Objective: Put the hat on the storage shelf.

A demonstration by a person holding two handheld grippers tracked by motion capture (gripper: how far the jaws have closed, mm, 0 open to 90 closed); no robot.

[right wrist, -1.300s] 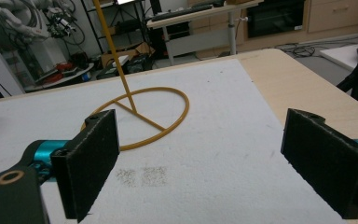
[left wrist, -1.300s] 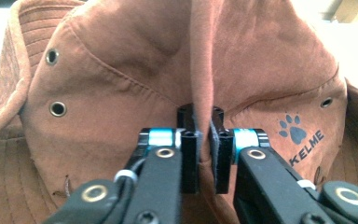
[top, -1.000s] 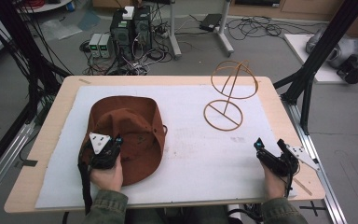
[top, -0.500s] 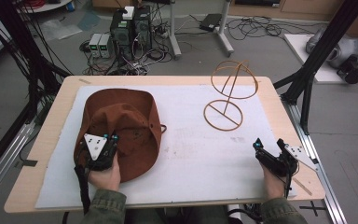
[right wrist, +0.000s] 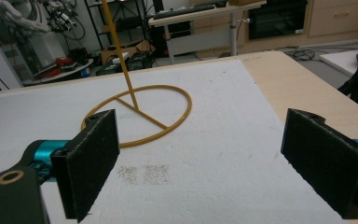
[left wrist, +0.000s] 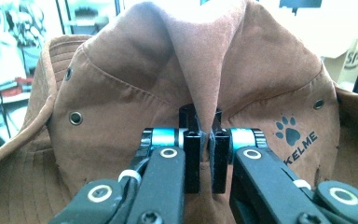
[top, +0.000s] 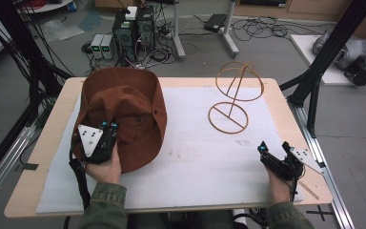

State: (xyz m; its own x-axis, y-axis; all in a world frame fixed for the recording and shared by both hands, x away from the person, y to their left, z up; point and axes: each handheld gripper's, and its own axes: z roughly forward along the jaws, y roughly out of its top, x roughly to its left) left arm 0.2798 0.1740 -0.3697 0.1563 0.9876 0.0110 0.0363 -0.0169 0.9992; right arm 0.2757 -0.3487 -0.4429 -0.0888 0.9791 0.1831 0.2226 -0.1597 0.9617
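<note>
The left gripper (top: pixel 108 127), clamped on the hat (top: pixel 128 102), has tilted it up off the table. The right gripper (top: pixel 272 149) waits wide open, empty, near the stand (top: pixel 233 98)

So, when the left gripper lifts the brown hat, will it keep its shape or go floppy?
Probably floppy: the brown hat already folds into a soft ridge where the left gripper pinches it. It looks like thin cloth, so likely light. The brim may droop, since it sags in the high view.

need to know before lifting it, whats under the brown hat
The brown hat lies on the white mat, pinched in the left gripper. Anything beneath its crown is covered.
</note>
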